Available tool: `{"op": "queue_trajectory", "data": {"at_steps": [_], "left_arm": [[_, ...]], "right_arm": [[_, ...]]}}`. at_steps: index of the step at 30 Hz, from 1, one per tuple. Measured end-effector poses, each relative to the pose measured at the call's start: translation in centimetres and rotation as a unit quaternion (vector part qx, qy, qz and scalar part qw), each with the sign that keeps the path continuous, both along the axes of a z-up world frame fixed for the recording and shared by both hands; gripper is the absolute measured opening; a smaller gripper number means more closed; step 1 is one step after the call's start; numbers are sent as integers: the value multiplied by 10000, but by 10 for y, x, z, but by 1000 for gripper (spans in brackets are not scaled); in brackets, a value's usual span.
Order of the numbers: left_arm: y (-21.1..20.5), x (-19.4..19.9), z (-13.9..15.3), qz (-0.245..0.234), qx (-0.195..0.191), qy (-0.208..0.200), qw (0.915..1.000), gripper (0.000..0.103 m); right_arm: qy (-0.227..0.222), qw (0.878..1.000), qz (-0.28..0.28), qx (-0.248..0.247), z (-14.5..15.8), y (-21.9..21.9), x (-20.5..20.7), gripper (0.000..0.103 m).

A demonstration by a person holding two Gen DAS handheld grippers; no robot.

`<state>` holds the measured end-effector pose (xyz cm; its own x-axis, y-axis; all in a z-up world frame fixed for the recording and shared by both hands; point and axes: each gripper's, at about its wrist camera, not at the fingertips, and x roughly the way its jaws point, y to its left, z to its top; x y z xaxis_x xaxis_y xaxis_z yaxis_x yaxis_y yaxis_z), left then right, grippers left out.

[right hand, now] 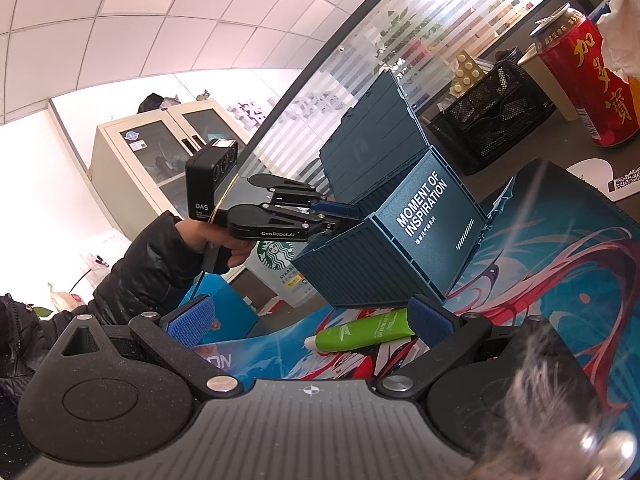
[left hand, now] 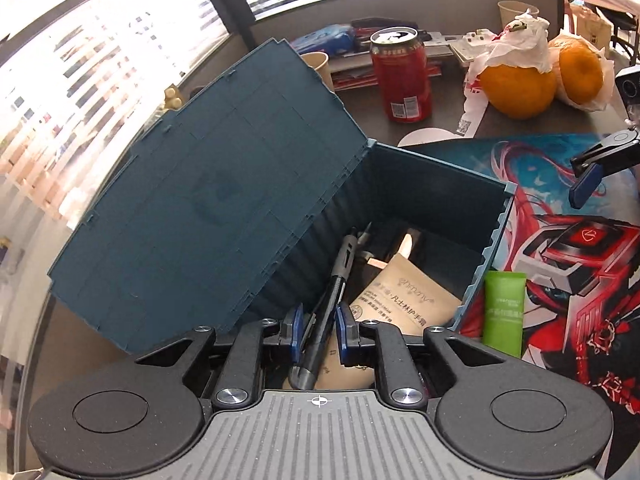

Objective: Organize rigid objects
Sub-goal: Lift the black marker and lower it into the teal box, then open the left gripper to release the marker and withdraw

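A teal box [left hand: 440, 184] stands on the printed mat with its lid [left hand: 224, 184] swung back to the left. Inside lie a brown sachet [left hand: 400, 296] and a black-grey pen [left hand: 340, 272] leaning along the left wall. My left gripper [left hand: 319, 320] points down into the box, its blue pads on either side of the pen with a thin gap, so it is open. A green tube [left hand: 503, 312] lies on the mat just right of the box. My right gripper [right hand: 310, 320] is open wide, level, with the green tube [right hand: 360, 334] ahead of it, untouched.
A red can [left hand: 400, 76], two oranges [left hand: 516, 88] under tissue and a paper cup [left hand: 318, 66] stand behind the box. A black mesh basket [right hand: 492, 120] sits at the back. A person's hand [right hand: 216, 240] holds the left gripper [right hand: 340, 216] at the box [right hand: 400, 248].
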<state>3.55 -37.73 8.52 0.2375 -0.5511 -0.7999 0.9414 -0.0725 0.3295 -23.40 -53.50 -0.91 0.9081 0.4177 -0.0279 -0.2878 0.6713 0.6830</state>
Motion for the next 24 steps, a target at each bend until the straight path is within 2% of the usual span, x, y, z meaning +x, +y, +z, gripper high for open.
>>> {"op": "queue_trajectory", "data": {"at_steps": [10, 11, 13, 15, 21, 24], "left_arm": [[8, 12, 9, 328, -49, -262, 9991, 23], [9, 13, 11, 366, -88, -276, 9989, 27], [12, 15, 16, 475, -206, -312, 9982, 50], [15, 15, 20, 521, -309, -327, 9976, 62], [29, -7, 38, 315, -576, -334, 9973, 65], [41, -26, 44, 94, -697, -279, 9971, 70]], "right_arm": [[3, 10000, -1, -1, 0, 0, 0, 103], [5, 10000, 0, -2, 0, 0, 0, 103], [4, 10000, 1, -3, 0, 0, 0, 103], [8, 10000, -8, -2, 0, 0, 0, 103], [23, 10000, -26, -6, 0, 0, 0, 103], [38, 10000, -45, -10, -1, -1, 1, 103]]}}
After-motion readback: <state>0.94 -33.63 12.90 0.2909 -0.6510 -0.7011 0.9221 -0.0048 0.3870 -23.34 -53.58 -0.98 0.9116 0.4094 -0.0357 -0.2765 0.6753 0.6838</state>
